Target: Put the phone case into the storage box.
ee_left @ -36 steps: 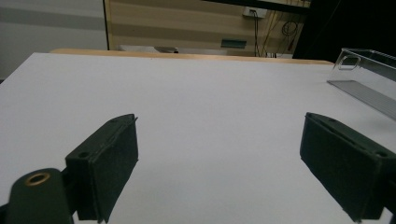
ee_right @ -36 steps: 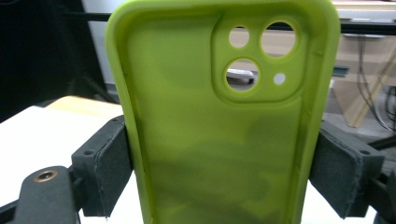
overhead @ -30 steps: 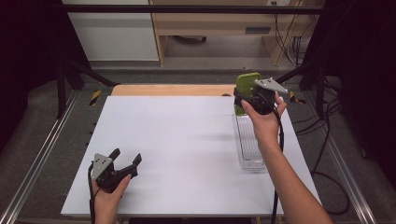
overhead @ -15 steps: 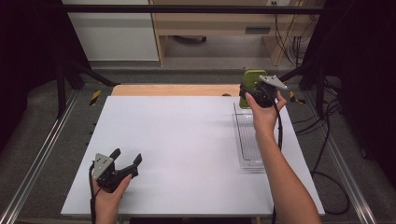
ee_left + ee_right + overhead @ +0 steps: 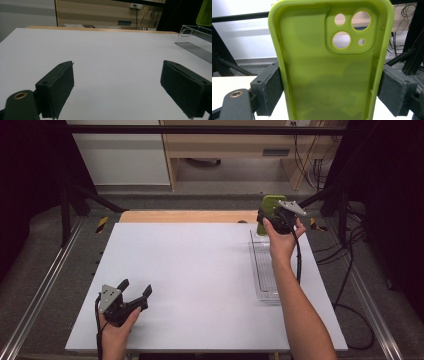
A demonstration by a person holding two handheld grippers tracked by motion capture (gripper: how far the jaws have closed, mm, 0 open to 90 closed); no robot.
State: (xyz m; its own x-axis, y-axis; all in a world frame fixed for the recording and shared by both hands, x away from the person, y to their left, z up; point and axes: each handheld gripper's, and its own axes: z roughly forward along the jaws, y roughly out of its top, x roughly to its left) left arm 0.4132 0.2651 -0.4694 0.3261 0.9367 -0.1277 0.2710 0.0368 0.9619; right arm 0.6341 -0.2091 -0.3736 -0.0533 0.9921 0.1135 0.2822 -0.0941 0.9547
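A lime-green phone case point(image 5: 329, 65) stands upright between the pads of my right gripper point(image 5: 329, 92), which is shut on its two long sides; its inside and camera cut-outs face the camera. In the high view that right gripper point(image 5: 274, 220) holds the green phone case point(image 5: 270, 206) above the far end of a clear plastic tray point(image 5: 265, 270) at the table's right. My left gripper point(image 5: 135, 292) rests near the front left of the white table point(image 5: 200, 270), jaws wide apart with nothing between them. In the left gripper view its pads point(image 5: 58, 87) frame bare tabletop.
The clear tray point(image 5: 197, 42) lies lengthwise along the right side of the table. A wooden strip point(image 5: 185, 216) runs along the table's far edge. Metal rails flank both sides, and cables point(image 5: 350, 270) trail on the floor at the right.
My right hand has carried the green case a little left and lower, toward the tray's far end. The left gripper has stayed where it was.
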